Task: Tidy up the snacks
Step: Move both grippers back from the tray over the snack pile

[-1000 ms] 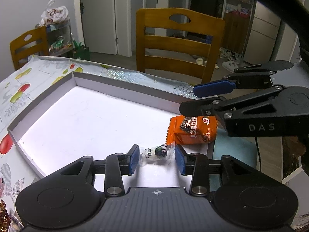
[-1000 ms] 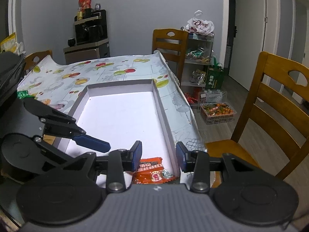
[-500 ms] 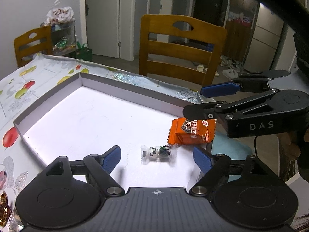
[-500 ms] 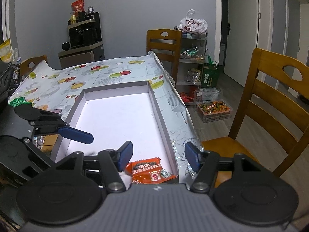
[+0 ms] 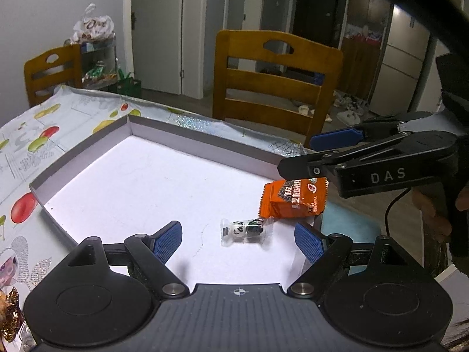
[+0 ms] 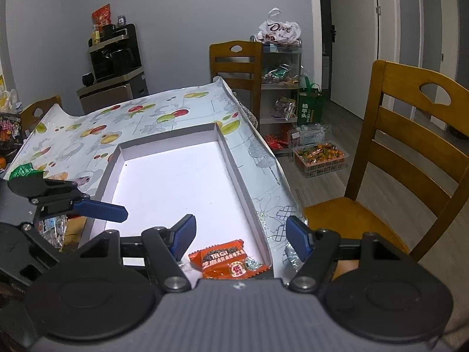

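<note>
Panda candy [image 5: 245,230] released; left gripper [image 5: 238,242] now wide.

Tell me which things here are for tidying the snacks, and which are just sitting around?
For the job: white tray, orange snack packet, panda candy, left gripper, right gripper, both open.

Just lying about: wooden chair, fruit tablecloth, shelf rack, box of oranges.
</note>
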Tool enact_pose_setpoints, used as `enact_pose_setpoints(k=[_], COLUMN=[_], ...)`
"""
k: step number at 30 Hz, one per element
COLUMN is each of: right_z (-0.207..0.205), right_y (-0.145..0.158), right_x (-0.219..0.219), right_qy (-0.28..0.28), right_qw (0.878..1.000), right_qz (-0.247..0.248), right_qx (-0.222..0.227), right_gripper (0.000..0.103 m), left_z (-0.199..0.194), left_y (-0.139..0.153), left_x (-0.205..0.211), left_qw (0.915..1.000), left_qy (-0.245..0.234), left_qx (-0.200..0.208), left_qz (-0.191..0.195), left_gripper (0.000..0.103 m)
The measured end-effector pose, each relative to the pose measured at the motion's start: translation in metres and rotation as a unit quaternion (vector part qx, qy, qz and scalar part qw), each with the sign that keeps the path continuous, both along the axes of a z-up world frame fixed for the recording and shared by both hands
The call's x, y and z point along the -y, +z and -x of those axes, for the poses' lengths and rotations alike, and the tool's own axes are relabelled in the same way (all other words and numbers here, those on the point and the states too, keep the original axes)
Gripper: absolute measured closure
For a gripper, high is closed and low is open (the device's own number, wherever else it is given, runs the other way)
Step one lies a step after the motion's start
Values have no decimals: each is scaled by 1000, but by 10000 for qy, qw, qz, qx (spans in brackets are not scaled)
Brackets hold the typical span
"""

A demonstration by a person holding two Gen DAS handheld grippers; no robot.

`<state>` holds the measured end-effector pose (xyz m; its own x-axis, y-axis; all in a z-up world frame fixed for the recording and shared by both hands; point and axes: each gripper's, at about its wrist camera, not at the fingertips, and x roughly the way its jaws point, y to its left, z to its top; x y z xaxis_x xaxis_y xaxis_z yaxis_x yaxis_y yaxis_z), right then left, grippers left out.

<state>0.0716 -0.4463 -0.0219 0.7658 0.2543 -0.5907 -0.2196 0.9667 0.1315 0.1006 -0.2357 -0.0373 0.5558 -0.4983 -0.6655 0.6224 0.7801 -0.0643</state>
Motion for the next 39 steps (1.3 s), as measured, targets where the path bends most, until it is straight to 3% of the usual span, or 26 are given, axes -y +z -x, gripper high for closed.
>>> enact_pose_setpoints(k=[9, 14, 21, 30, 37, 39], right_z=[-2, 3, 6, -3, -1, 3], right_y=[6, 15, 32, 50, 67, 69], right_x=[-6, -16, -62, -156, -205, -214], right_qy=[-84, 104, 708, 1532, 1894, 2006], right_qw=[9999, 9992, 9961, 9865, 9799, 9780], right_qz=[-87, -377, -522, -549, -548, -440], right_qx=[-76, -14, 42, 170, 310, 360], right_gripper=[33, 30, 27, 27, 26, 21], left_z=[9, 26, 55, 86, 102, 103], left_y=[7, 16, 27, 46, 67, 72], left_x=[-15, -35, -100, -211, -272, -283], left_qw=[9998, 9990, 9954, 9778, 9602, 9559], left_qy=[13, -15, 600, 1909, 2552, 2678], left_qx=[141, 396, 738, 835, 1056, 1092], left_qz=[140, 208, 102, 234, 424, 516], left_gripper=[18, 16, 14, 13, 12, 10])
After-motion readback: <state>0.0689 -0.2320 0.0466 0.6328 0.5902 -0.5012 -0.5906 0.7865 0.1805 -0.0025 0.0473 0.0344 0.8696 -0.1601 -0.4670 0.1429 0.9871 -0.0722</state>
